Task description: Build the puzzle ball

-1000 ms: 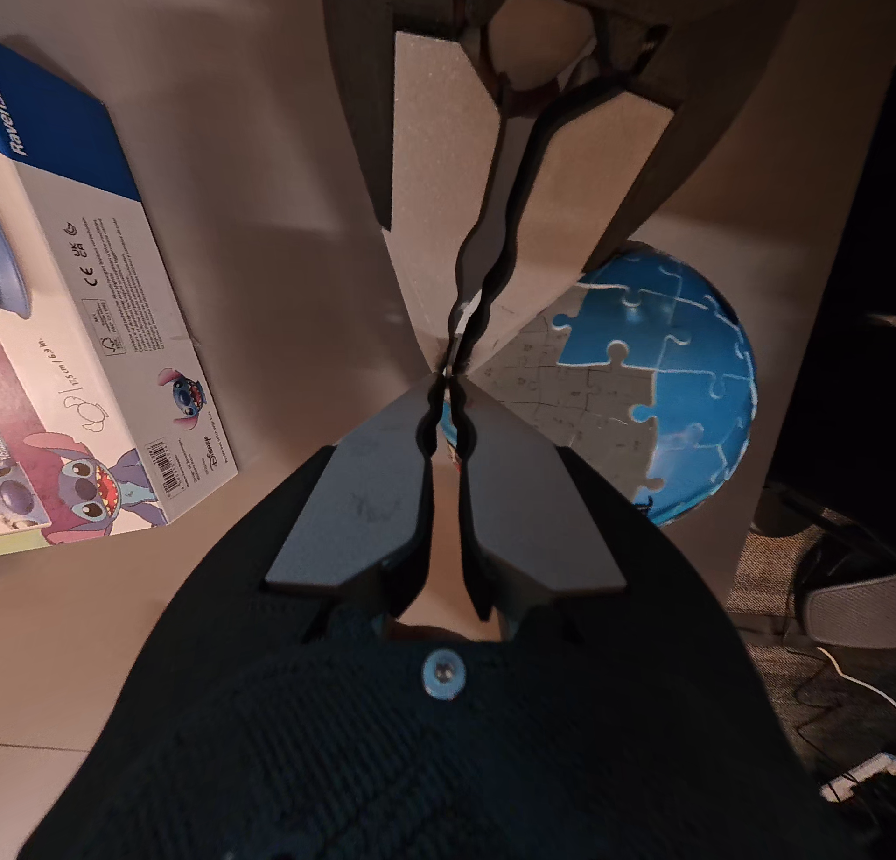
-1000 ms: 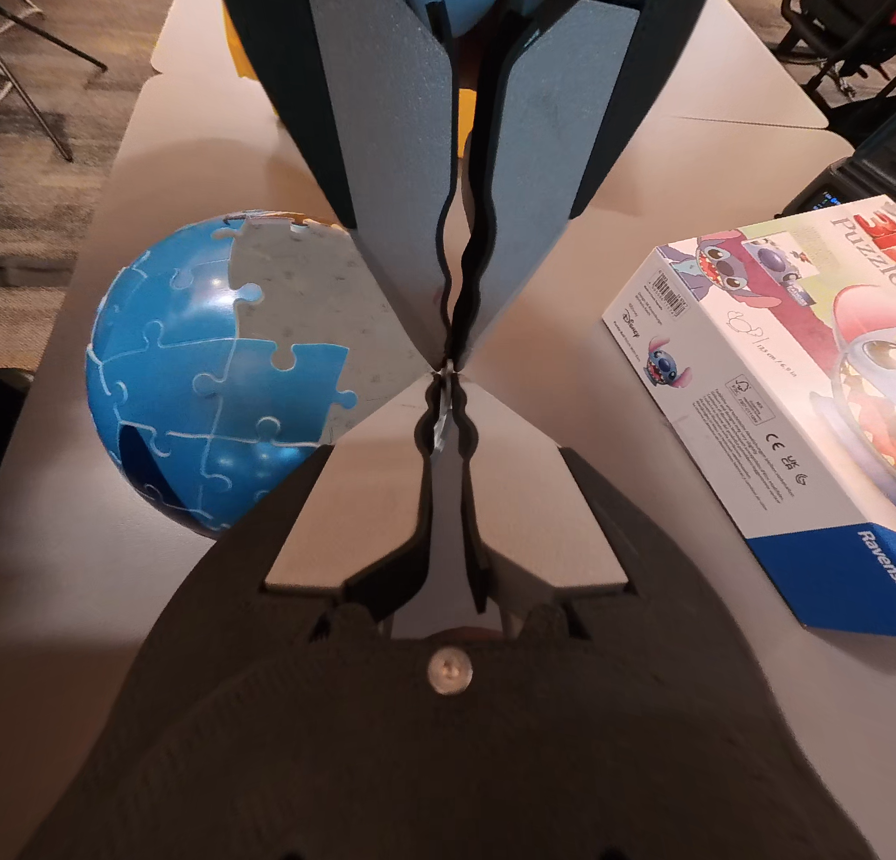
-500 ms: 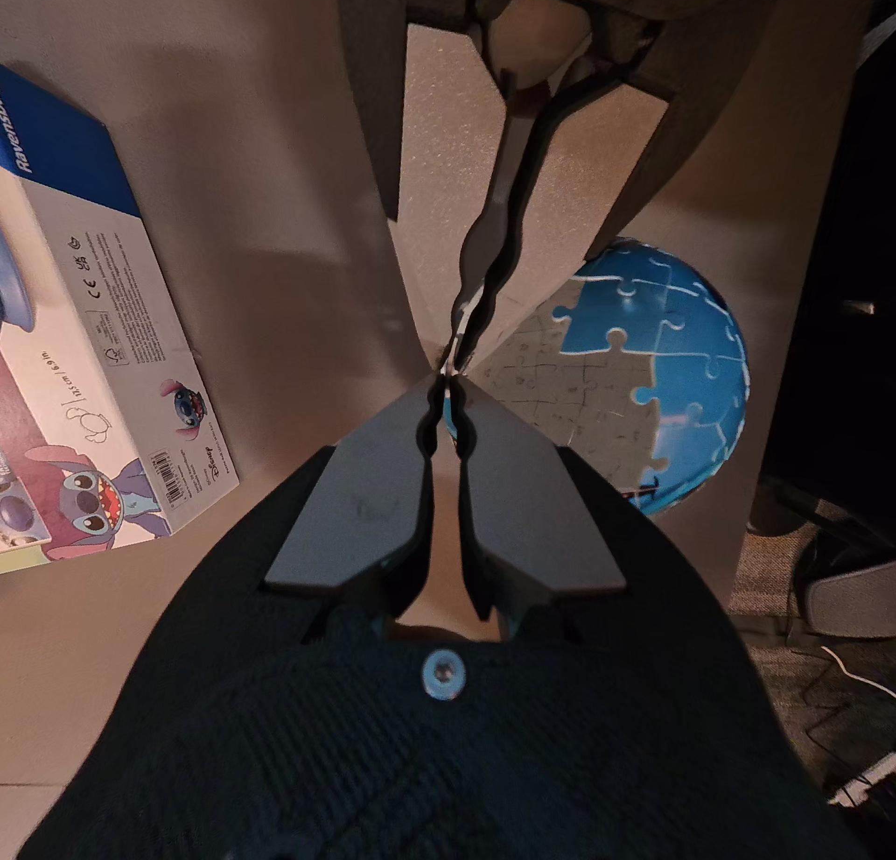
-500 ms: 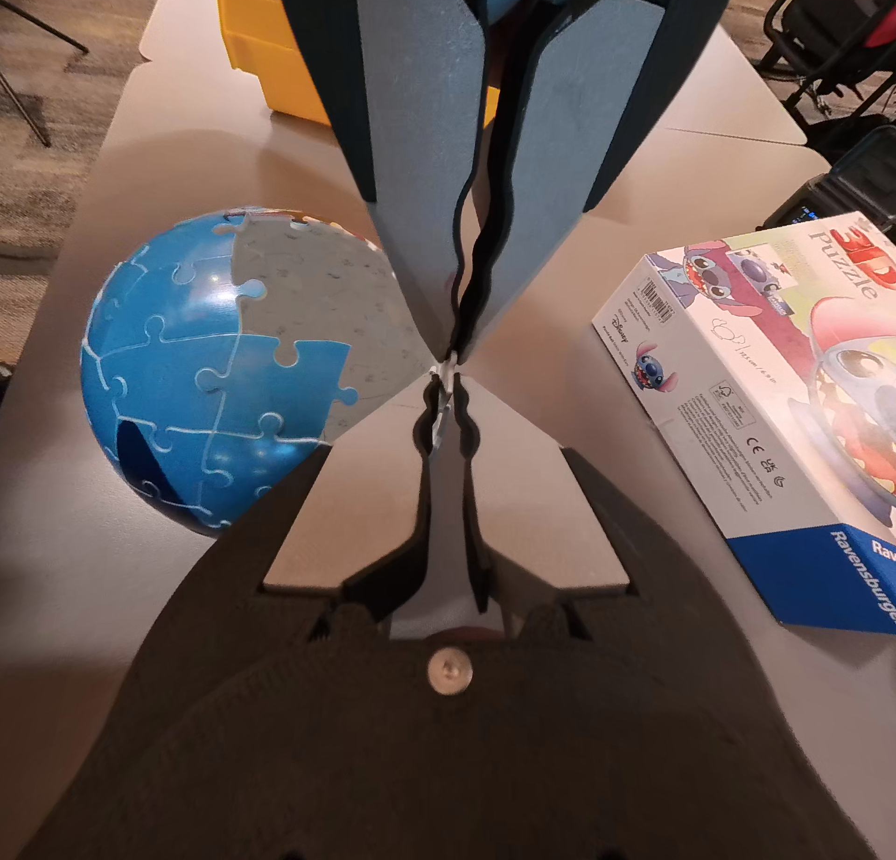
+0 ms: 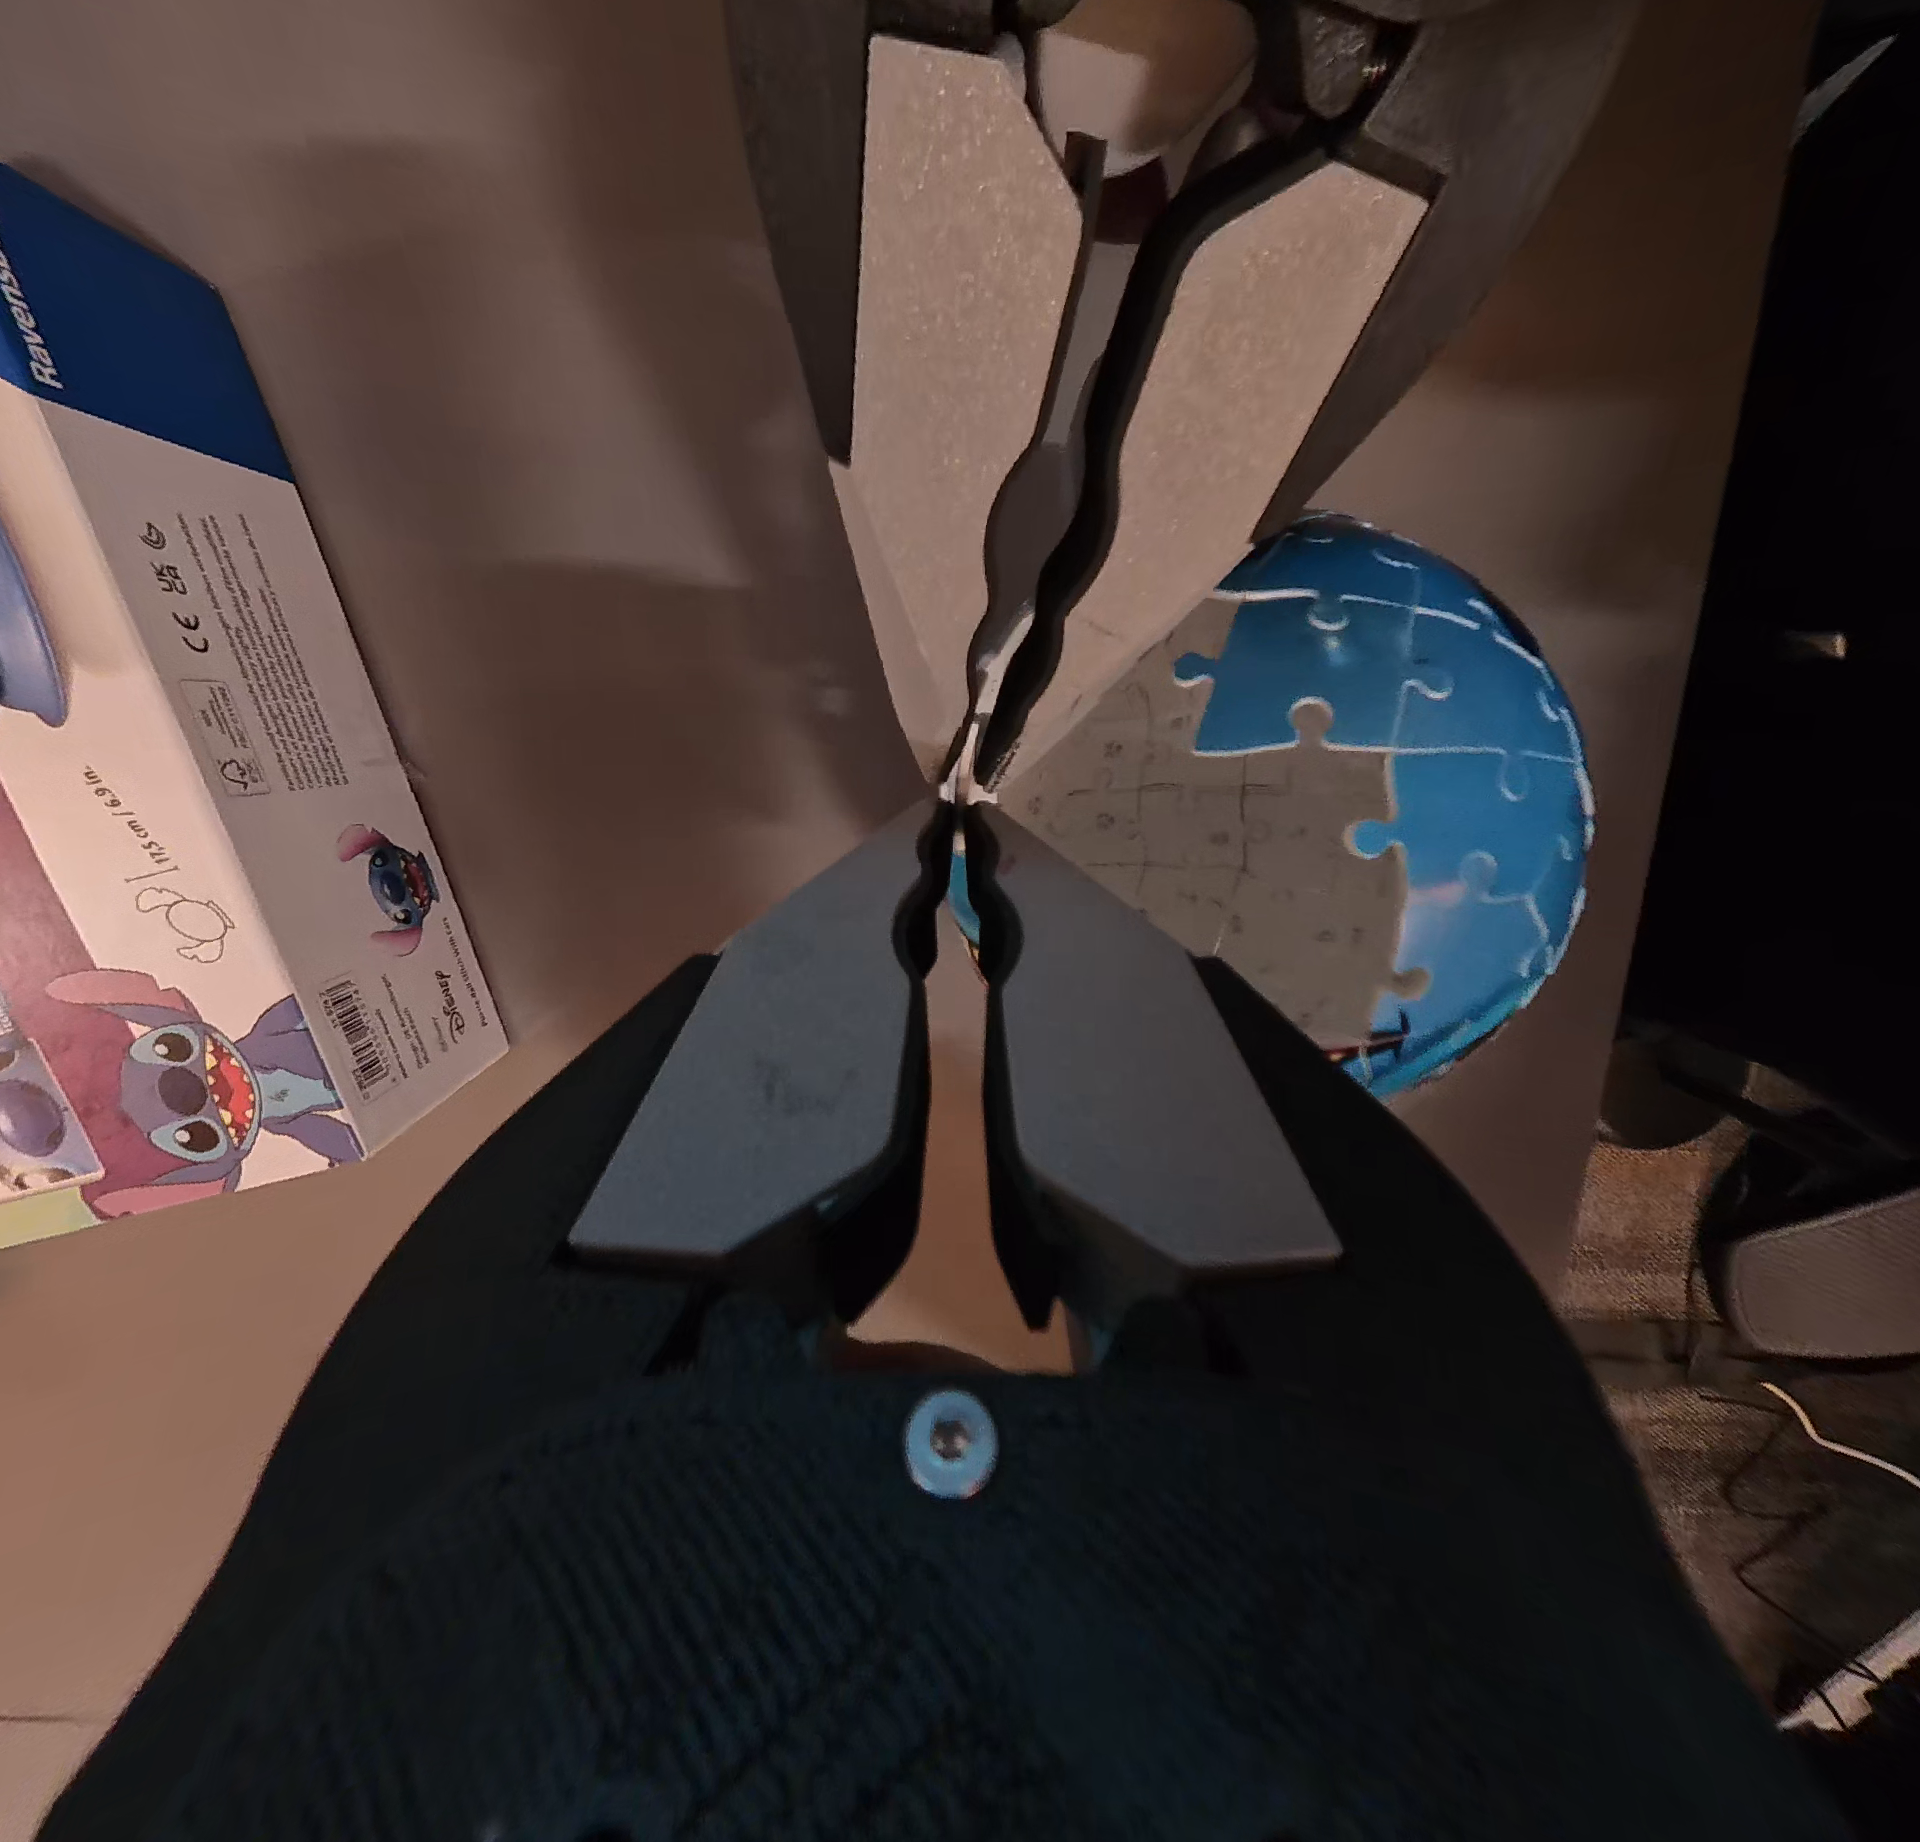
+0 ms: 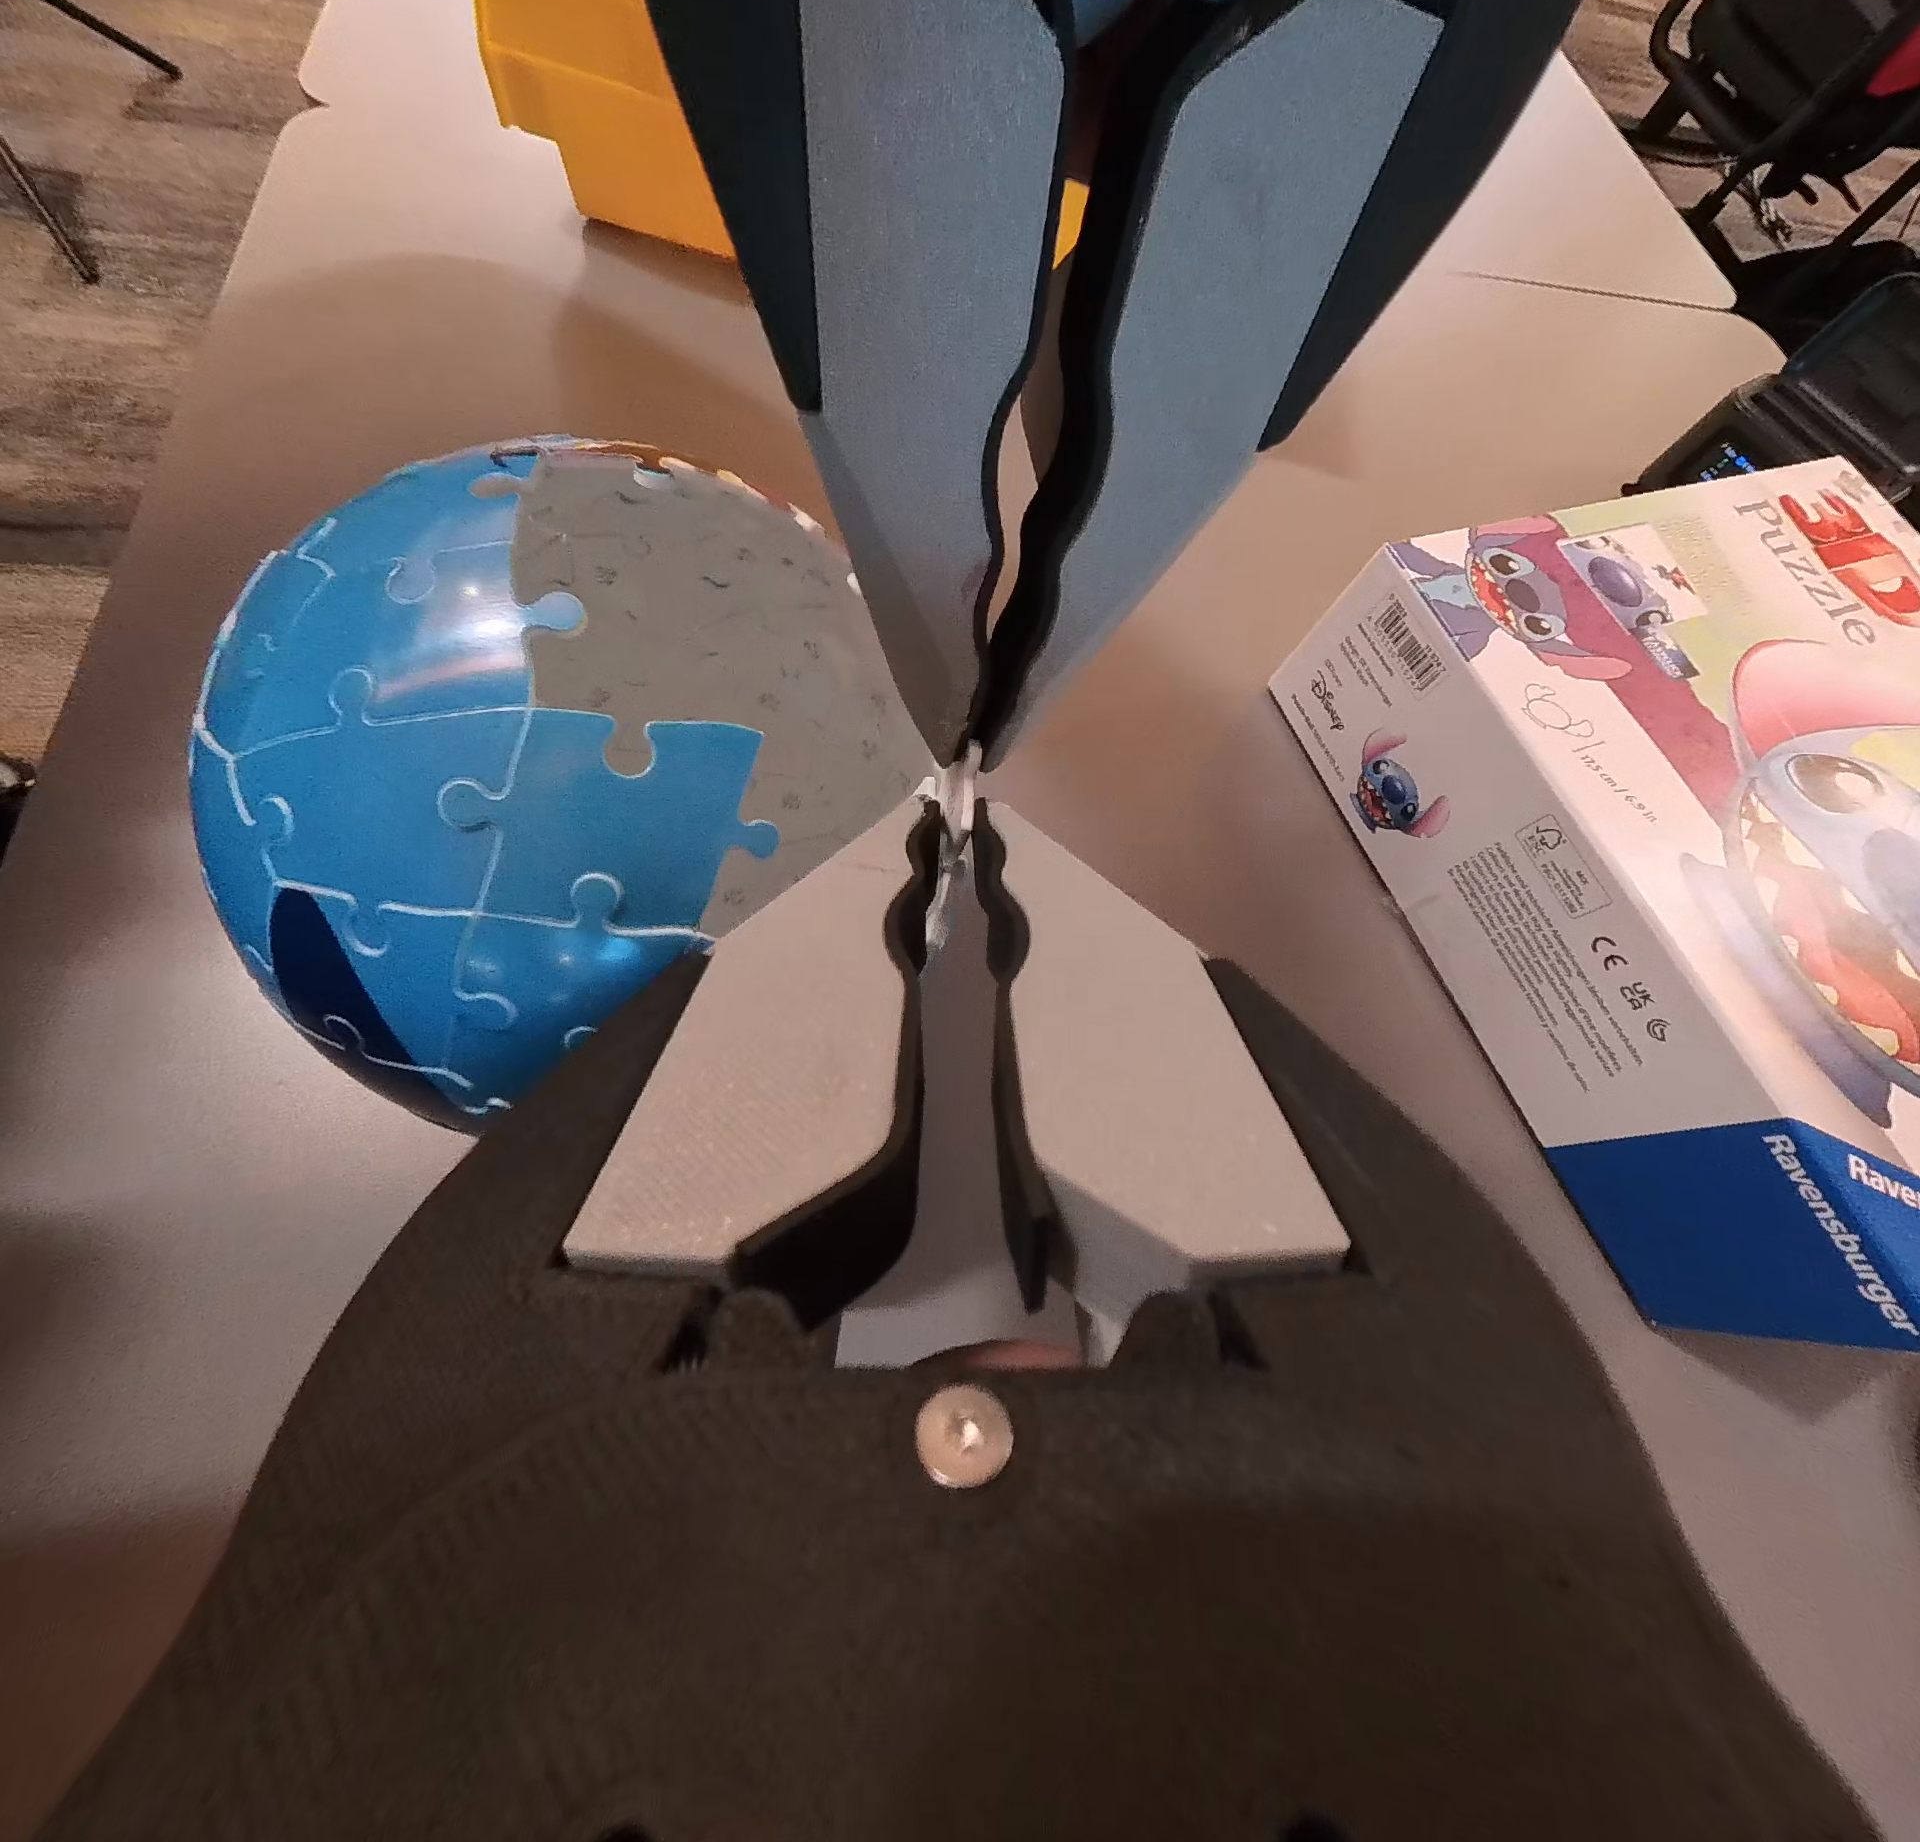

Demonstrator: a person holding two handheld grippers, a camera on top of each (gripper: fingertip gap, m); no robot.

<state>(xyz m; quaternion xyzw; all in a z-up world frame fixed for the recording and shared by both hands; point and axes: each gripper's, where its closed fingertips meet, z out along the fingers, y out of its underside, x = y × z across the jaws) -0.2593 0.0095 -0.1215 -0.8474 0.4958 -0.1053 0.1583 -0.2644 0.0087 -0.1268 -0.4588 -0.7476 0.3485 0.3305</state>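
Tip to tip at picture centre, the right gripper (image 6: 951, 857) and left gripper (image 5: 961, 836) each pinch an edge-on puzzle piece (image 6: 954, 805), their long axes in one line, twelve to six. Beyond, the half-built puzzle ball (image 6: 468, 784) rests on the table (image 6: 156, 1221) at nine o'clock from the right gripper, equally near both; the box (image 6: 1621, 909) lies at three.

Glossy plastic puzzle ball (image 6: 436, 805), printed cardboard box (image 6: 1621, 909), matt smooth table (image 6: 416, 338), grainy grey-padded claws.
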